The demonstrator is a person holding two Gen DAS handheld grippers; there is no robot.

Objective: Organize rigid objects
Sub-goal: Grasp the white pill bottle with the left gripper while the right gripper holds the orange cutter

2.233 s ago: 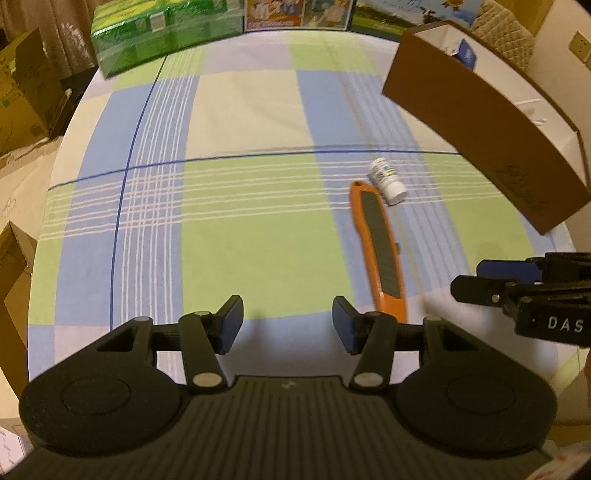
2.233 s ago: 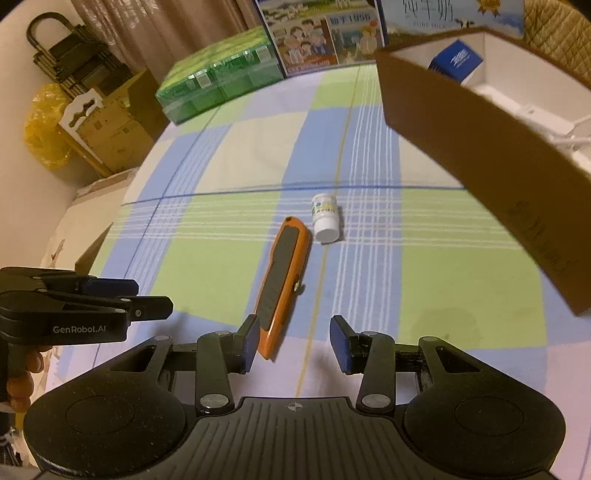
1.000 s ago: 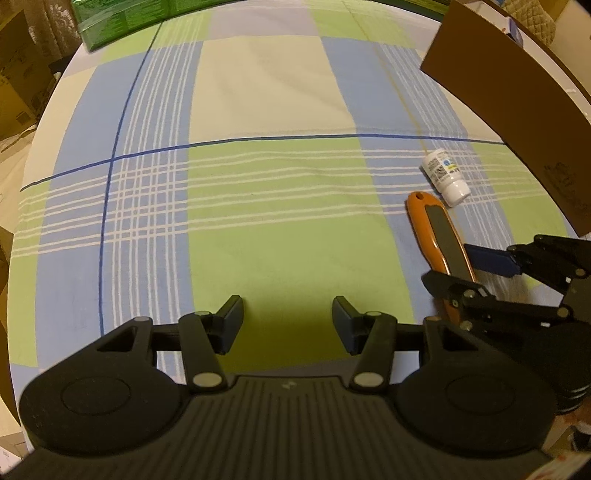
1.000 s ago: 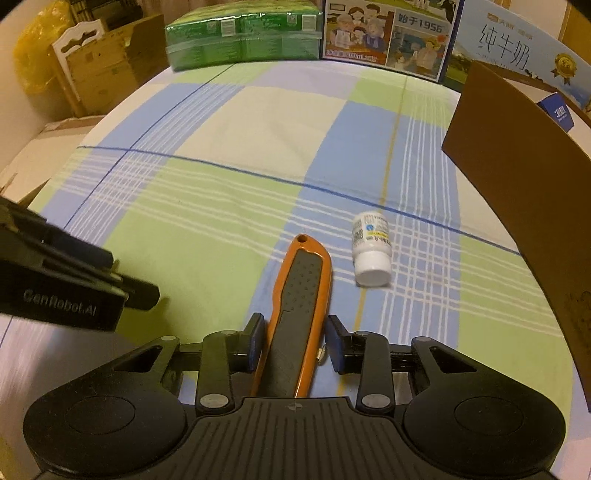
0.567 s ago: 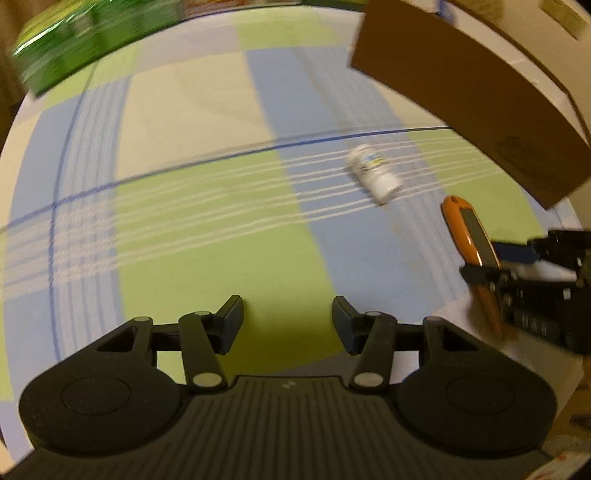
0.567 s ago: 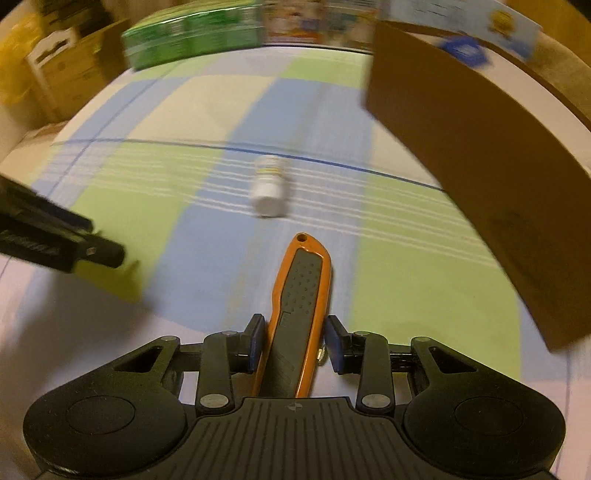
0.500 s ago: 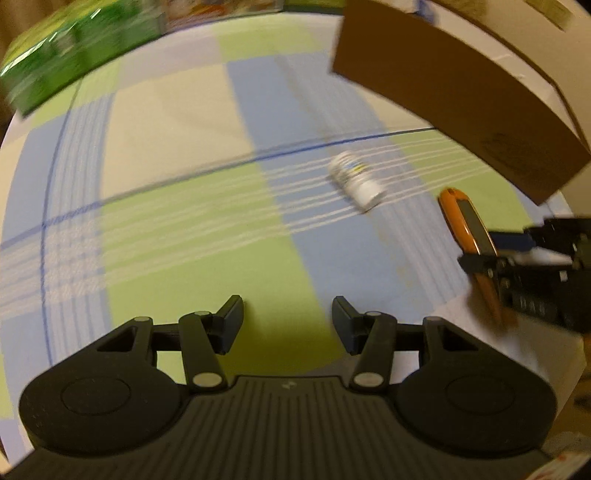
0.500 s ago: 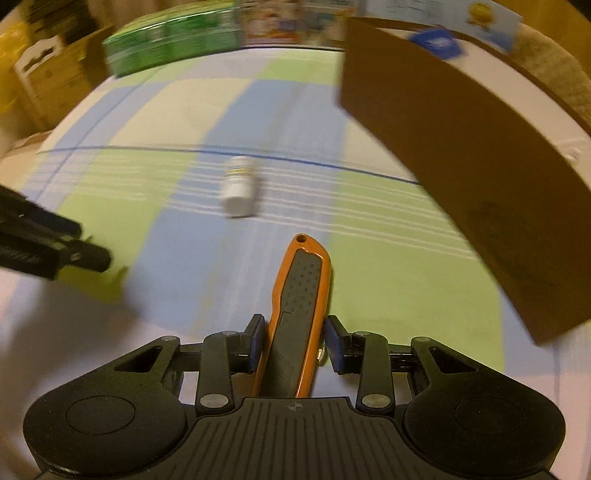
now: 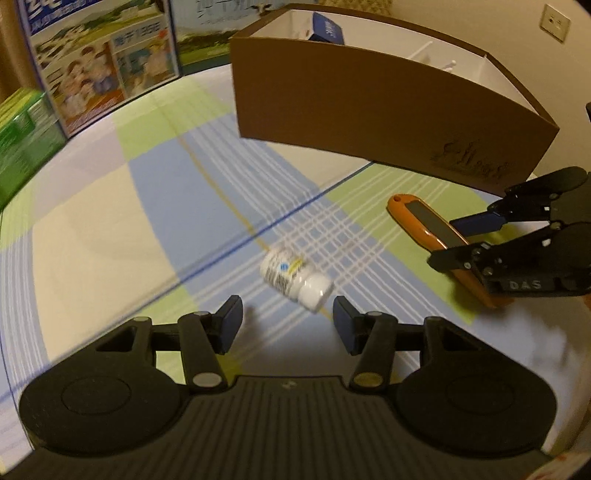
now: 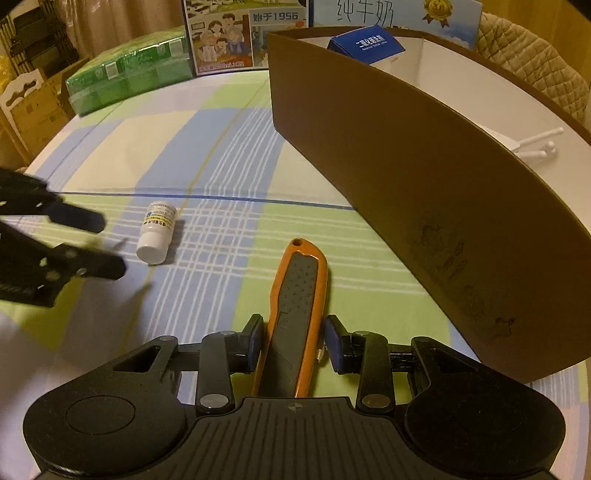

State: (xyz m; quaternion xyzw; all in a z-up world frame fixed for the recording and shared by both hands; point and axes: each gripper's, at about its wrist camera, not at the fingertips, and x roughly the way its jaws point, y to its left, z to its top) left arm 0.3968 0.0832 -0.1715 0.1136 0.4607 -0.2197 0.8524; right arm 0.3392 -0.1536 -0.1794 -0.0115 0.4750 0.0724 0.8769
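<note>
Here, a round tabletop (image 10: 229, 155) covered in a blue, green and cream checked cloth carries a few scattered things under warm indoor light. The right hand-held gripper (image 10: 293, 345) is clamped on an orange utility knife (image 10: 295, 306) with a grey textured grip. The knife runs forward between the blue pads, its rounded end with a small hole pointing away from the hand. In the left wrist view the knife (image 9: 428, 225) is lifted clear of the cloth, just in front of a tall brown cardboard box (image 9: 369, 110).

The box's brown wall (image 10: 424, 184) curves along the right side of the tabletop. Its inside is white, and a dark blue carton (image 10: 365, 44) shows over the rim.

The left hand-held gripper (image 9: 286, 325) has its jaws apart and they have just been opening a little further, with nothing between the pads. A small white pill bottle (image 9: 293, 280) lies on its side on the cloth just ahead of it, white cap toward the gripper. From the right wrist view the bottle (image 10: 157, 232) rests near a thin blue line in the cloth, well apart from the knife.

At the far edge stand a green wrapped pack (image 10: 129, 81) and printed milk cartons (image 10: 240, 33).
</note>
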